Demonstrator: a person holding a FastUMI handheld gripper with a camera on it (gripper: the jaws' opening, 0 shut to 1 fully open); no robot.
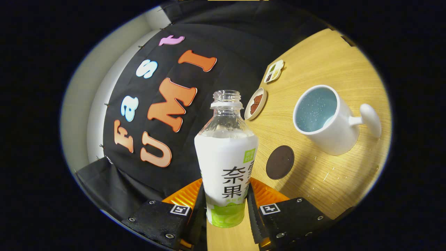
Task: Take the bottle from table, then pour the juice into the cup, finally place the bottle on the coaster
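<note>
An uncapped clear bottle [226,160] with a white and green label stands between my fingers, and my gripper [225,205] is shut on its lower body. The whole view is tilted, with the bottle lifted off the wooden table [324,59]. A white mug [327,120] with a pale blue inside and a handle sits to the right, beyond the fingers. It holds small beads or droplets on its inner wall. A dark round coaster [280,162] lies on the table between the bottle and the mug.
Two small dishes rest farther back on the table: a round one with brown food [256,103] and a rectangular one with compartments [274,71]. The black cloth wall rises behind the bottle to the left. Tiny specks dot the table near the mug.
</note>
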